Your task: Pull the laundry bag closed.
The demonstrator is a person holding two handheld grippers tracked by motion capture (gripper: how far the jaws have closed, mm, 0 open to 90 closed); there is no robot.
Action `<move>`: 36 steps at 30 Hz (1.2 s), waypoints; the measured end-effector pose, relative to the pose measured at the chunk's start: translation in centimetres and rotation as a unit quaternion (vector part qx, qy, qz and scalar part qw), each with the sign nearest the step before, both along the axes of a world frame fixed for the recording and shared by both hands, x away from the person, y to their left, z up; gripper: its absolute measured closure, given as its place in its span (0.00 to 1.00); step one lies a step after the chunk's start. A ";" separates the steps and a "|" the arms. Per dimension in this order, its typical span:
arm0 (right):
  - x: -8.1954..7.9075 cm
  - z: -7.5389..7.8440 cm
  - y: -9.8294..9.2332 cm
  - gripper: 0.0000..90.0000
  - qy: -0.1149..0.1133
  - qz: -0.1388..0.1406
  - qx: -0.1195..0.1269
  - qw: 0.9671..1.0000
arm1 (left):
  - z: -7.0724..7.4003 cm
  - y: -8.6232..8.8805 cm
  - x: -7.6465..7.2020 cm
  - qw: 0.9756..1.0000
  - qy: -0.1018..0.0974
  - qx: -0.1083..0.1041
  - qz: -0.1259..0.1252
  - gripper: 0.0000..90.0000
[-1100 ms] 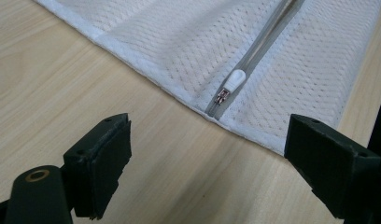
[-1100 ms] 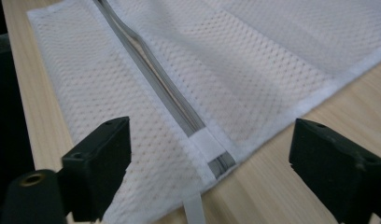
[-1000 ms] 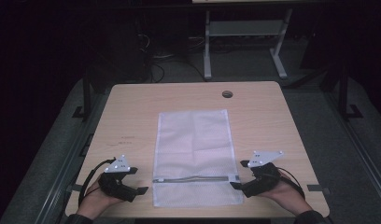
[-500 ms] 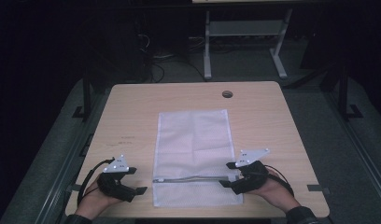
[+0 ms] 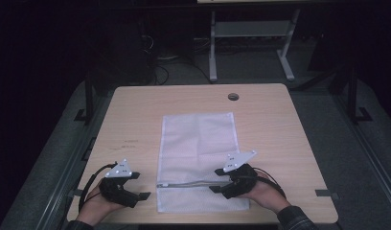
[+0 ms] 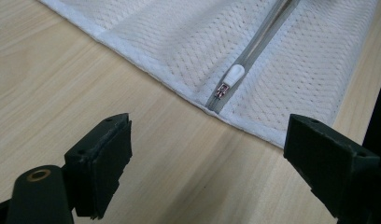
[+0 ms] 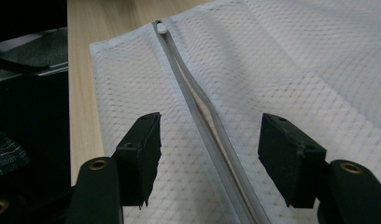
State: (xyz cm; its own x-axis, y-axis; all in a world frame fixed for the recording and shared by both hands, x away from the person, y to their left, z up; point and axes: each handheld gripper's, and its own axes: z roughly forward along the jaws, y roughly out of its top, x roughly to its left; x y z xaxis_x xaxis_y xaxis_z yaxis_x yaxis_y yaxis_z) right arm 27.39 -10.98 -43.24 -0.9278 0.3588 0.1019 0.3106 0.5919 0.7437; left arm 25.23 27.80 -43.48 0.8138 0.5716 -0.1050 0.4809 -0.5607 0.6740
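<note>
Zipper pull [image 6: 235, 74] appears close in left gripper view; both grippers' fingers gape, holding nothing.

A white mesh bag [image 5: 198, 160] lies flat on the wooden table [image 5: 136, 115], reaching to its near edge. The right gripper [image 5: 221, 180], whose jaws have just been closing, sits over the bag's right side at the zip [image 5: 189, 183]. The left gripper [image 5: 138, 186] rests near the near left corner, apart from the bag
</note>
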 end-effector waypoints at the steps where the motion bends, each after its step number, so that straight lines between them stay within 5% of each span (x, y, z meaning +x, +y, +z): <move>1: 0.0 0.0 0.2 0.43 -0.001 0.003 -0.003 1.000 | 0.0 0.0 0.0 1.000 0.000 0.000 0.000 0.16; 36: 1.6 0.3 6.0 0.53 -0.020 0.044 0.015 0.999 | 0.0 0.1 0.1 1.000 -0.002 0.004 -0.001 0.16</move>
